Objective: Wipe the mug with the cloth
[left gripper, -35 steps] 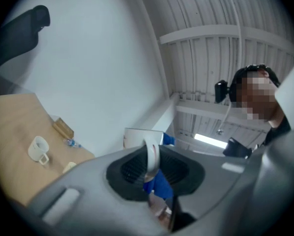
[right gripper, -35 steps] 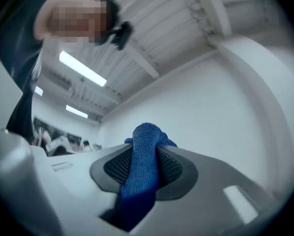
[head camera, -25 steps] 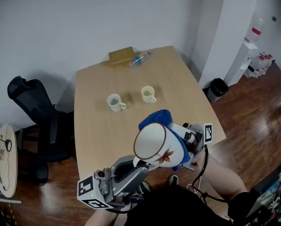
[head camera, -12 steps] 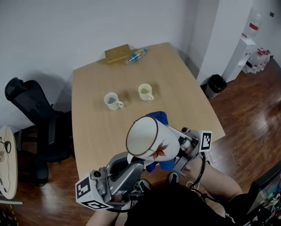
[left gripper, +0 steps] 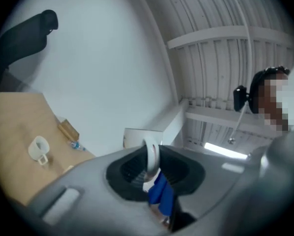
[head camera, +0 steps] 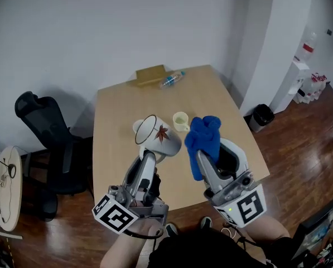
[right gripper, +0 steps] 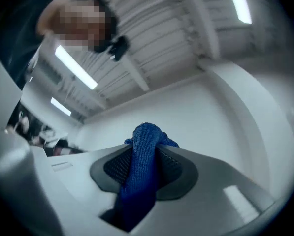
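Note:
A white mug [head camera: 157, 136] with a red leaf print and a dark rim is held above the table, its mouth tilted to the left. My left gripper [head camera: 149, 156] is shut on the mug's handle [left gripper: 150, 155], which stands upright between the jaws in the left gripper view. To its right, my right gripper [head camera: 203, 156] is shut on a blue cloth [head camera: 203, 137] that bunches up above the jaws. In the right gripper view the cloth [right gripper: 143, 168] fills the gap between the pads. Mug and cloth are a small gap apart.
On the wooden table [head camera: 113, 128] stand a small cream mug [head camera: 180, 120] and a white mug [head camera: 138, 127] half hidden behind the held one. A wooden block [head camera: 150, 75] and a plastic bottle [head camera: 171, 80] lie at the far edge. A black chair [head camera: 42, 134] stands left, a bin [head camera: 261, 116] right.
The cloth has come away from the mug. My left gripper swung the mug up and to the left. My right gripper rolled over, so the cloth now stands upright beside the mug.

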A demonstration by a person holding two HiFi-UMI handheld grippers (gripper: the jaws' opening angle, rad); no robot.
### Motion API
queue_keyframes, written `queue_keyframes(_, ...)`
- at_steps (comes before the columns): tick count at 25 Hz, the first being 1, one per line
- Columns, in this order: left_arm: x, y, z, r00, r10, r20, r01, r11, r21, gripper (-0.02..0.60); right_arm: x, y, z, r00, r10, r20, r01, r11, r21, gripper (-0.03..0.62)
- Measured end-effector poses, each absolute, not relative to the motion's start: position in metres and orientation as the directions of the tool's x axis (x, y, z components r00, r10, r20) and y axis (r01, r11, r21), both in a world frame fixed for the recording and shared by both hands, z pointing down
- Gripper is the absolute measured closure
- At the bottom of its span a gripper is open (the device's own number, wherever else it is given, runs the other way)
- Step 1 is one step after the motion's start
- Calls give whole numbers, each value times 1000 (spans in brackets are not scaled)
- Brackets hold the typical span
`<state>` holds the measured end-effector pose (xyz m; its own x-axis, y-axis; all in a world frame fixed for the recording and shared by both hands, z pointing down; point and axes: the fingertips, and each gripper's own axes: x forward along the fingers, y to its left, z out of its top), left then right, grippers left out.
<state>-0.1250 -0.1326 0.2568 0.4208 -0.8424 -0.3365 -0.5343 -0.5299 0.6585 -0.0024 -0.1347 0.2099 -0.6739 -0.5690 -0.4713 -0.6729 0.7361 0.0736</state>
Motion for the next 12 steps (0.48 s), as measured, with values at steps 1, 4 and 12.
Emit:
queue_keyframes(1,-123,-135,256,415,-844,-340,-516,-526,676,520,-20,-122,217,-696,-556,-455,-691,691,212,474)
queue_keyframes(4,-116,-133,254,421,-831,-363,-448,-539,713,520,-62,-96,245,-754,-525,-395,-651,516,557,474)
queue_keyframes(12,-107,-110,247,480,-777,-407,-421,-611,670,520,-41,-99,242,-782,-515,-352,-623,660,419,474)
